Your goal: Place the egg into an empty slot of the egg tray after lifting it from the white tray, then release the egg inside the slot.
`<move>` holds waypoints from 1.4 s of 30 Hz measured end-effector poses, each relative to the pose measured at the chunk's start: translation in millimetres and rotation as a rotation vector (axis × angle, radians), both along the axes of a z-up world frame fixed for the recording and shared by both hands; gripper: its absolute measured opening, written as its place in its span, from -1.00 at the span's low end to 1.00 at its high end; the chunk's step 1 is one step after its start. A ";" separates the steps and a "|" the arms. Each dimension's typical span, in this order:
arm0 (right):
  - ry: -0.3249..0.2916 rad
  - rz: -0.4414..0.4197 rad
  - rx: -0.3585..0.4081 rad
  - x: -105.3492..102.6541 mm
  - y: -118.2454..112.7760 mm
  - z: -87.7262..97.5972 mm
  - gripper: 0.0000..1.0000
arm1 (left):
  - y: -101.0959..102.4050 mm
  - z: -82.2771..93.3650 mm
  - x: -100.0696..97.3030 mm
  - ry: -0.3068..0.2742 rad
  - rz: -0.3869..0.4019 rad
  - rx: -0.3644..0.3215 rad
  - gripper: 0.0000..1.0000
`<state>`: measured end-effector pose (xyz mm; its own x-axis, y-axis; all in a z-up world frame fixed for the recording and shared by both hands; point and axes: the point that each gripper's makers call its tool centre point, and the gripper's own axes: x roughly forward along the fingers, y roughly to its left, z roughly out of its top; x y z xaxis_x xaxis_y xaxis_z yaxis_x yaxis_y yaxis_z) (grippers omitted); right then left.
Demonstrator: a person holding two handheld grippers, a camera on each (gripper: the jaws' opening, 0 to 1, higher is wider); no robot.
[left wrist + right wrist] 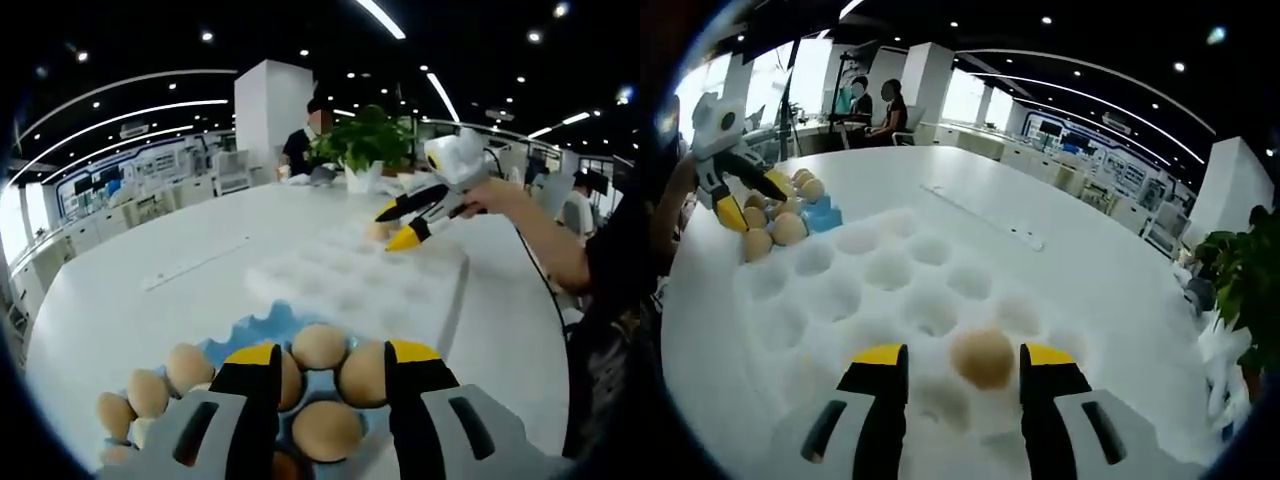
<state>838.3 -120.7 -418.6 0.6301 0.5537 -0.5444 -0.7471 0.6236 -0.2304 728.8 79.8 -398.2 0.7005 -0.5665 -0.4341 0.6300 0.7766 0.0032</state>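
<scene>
Now the brown egg [982, 357] sits in a near slot of the white moulded foam tray [830, 300] on the white surface [1060, 200], between the right gripper's [963, 368] wide-open jaws, untouched. Left gripper [331, 365] hangs wide open over more eggs [320, 345] in the blue scalloped holder [262, 327].

An open-plan office or showroom hall is being shown: a long white table [130, 300], rows of ceiling strip lights [380, 17], white pillars [272, 115], glass-partitioned workstations [1110, 175], a potted plant [365, 140], and seated staff [875, 105] are being observed.
</scene>
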 end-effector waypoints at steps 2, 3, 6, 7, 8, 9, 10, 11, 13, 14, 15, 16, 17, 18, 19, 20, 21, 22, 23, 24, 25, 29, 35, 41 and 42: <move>0.004 0.000 0.007 0.8 0.5 0.0 -0.08 | 0.1 0.0 -0.2 0.000 0.001 -0.001 -0.16; 0.005 0.000 0.008 0.9 0.4 0.0 -0.08 | 0.3 0.0 -0.2 0.000 0.000 -0.002 -0.17; 0.003 -0.003 0.018 1.8 -0.4 2.5 -0.10 | 0.9 0.1 -0.3 0.000 0.002 -0.004 -0.17; 0.003 -0.004 0.021 2.0 -0.7 3.4 -0.13 | 1.1 0.1 -0.3 0.000 0.003 -0.004 -0.17; -0.001 -0.006 0.022 3.1 -1.8 4.7 -0.14 | 1.2 0.0 -0.8 -0.001 0.003 -0.004 -0.17; -0.003 -0.015 0.024 5.6 -3.5 6.2 -0.15 | 1.6 0.0 -0.9 -0.001 0.005 -0.004 -0.17; -0.004 -0.017 0.024 6.5 -4.0 6.3 -0.16 | 1.8 0.0 -0.9 -0.001 0.005 -0.004 -0.17; 0.000 -0.016 0.018 6.8 -4.2 4.9 -0.17 | 1.9 -0.1 -0.8 -0.001 0.005 -0.005 -0.17; 0.010 -0.017 0.012 5.9 -3.3 1.9 -0.19 | 1.8 -0.2 -0.5 -0.002 0.005 -0.005 -0.17; 0.012 -0.017 0.010 6.4 -3.1 0.6 -0.19 | 1.8 -0.3 -0.5 -0.002 0.005 -0.007 -0.17; 0.018 -0.017 0.024 8.8 -1.8 0.8 -0.21 | 1.8 -0.4 -0.6 -0.003 0.006 -0.007 -0.18; 0.028 -0.017 0.032 9.0 -1.4 0.4 -0.24 | 1.5 -0.4 -0.7 -0.003 0.006 -0.010 -0.18; 0.032 -0.020 0.033 7.8 -2.1 -0.4 -0.24 | 1.5 -0.4 -0.8 -0.004 0.006 -0.011 -0.18; 0.028 -0.023 0.033 7.3 -2.1 -0.1 -0.25 | 1.6 -0.5 -0.9 -0.004 0.007 -0.011 -0.18; 0.024 -0.027 0.025 6.4 -2.4 -0.3 -0.27 | 1.8 -0.4 -1.0 -0.004 0.008 -0.011 -0.19; 0.025 -0.027 0.024 6.3 -2.0 -0.2 -0.28 | 1.8 -0.4 -1.1 -0.003 0.007 -0.011 -0.19; 0.027 -0.026 0.023 5.8 -2.0 -0.7 -0.31 | 2.0 -0.3 -1.2 -0.002 0.007 -0.013 -0.19; 0.029 -0.026 0.021 6.1 -2.0 -0.6 -0.33 | 2.0 -0.3 -1.3 -0.001 0.006 -0.014 -0.20; 0.029 -0.029 0.017 7.2 -2.9 -0.6 -0.34 | 2.2 -0.2 -1.4 -0.001 0.006 -0.016 -0.20; 0.027 -0.034 0.014 7.3 -3.9 -0.7 -0.35 | 2.7 -0.3 -1.7 -0.001 0.007 -0.016 -0.21; 0.017 -0.050 -0.007 9.1 -7.7 -0.8 -0.35 | 3.0 -0.3 -2.0 -0.001 0.008 -0.017 -0.21; 0.024 -0.057 -0.011 7.9 -8.1 -1.6 -0.42 | 3.2 -0.3 -3.0 -0.001 0.009 -0.020 -0.21; 0.072 -0.095 0.024 8.7 -7.9 -4.4 -0.43 | 0.6 -0.9 -7.7 0.001 0.005 -0.028 -0.24; 0.088 -0.111 0.041 7.1 -8.0 -4.8 -0.44 | 0.2 -0.6 -8.7 0.003 0.006 -0.026 -0.24; 0.090 -0.113 0.044 7.1 -8.0 -4.7 -0.45 | 0.0 -1.0 -8.5 0.006 0.006 -0.028 -0.24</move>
